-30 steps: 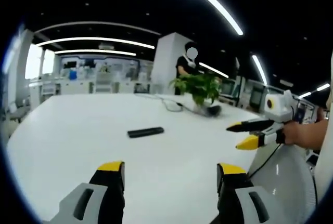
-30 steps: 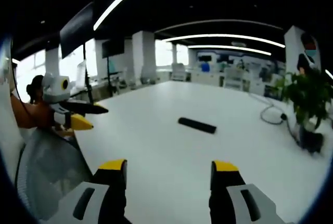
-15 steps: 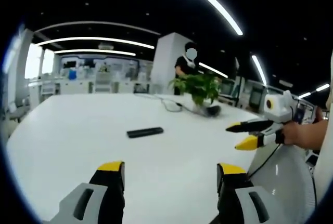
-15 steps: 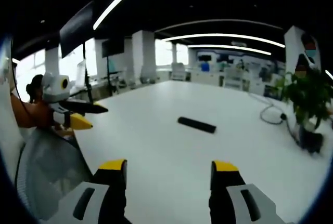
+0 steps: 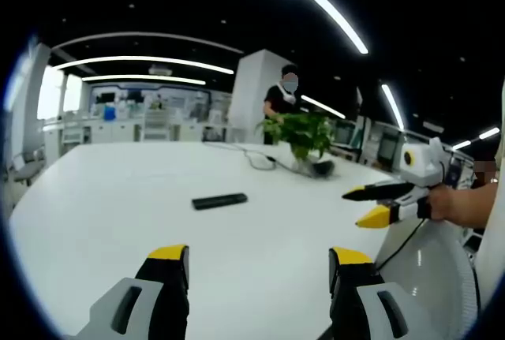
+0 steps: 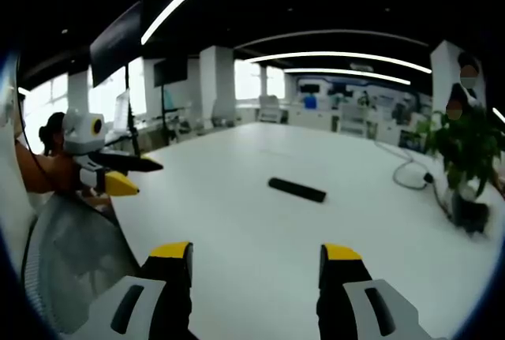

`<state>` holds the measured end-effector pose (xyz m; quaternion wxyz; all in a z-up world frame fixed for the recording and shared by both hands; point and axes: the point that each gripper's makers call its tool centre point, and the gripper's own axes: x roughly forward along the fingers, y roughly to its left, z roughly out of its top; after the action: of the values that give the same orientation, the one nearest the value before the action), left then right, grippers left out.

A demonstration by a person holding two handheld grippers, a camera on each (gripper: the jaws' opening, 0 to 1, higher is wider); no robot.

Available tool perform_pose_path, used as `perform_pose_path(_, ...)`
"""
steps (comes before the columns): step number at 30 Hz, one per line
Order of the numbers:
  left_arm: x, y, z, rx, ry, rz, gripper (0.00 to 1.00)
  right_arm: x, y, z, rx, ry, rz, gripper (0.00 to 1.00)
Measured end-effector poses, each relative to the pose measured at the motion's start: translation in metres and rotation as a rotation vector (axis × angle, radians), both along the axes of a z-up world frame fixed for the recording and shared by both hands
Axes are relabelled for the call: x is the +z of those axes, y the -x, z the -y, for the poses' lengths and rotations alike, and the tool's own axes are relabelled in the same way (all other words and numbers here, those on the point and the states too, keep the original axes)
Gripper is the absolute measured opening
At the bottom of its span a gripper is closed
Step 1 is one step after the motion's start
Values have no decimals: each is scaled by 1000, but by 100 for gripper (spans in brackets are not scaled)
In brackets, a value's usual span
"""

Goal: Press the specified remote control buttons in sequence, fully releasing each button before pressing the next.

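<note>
Left gripper view: remote (image 5: 220, 200) mid-table (image 5: 95, 198), buttons and lettering unreadable; left gripper (image 5: 259, 265) released, right gripper (image 5: 364, 205) parted, both empty.

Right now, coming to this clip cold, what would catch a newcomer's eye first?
A lone black remote control lies flat out on the big white table, well beyond both tools and untouched. The left tool and the right tool are both open and empty above the near table edge. A potted green plant stands at the table's far side with a cable trailing beside it.
</note>
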<state>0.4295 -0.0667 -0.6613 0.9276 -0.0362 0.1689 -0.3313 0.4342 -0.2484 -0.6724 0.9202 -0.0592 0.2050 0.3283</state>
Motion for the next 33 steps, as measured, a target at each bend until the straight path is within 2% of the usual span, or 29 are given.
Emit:
perform_pose_path(24, -1, -1, 0, 0, -7, -8, 74, 3, -2, 0, 4, -4, 13, 63)
perform_pose_path(33, -1, -5, 0, -1, 11, -24, 74, 7, -6, 1, -3, -55, -11, 63)
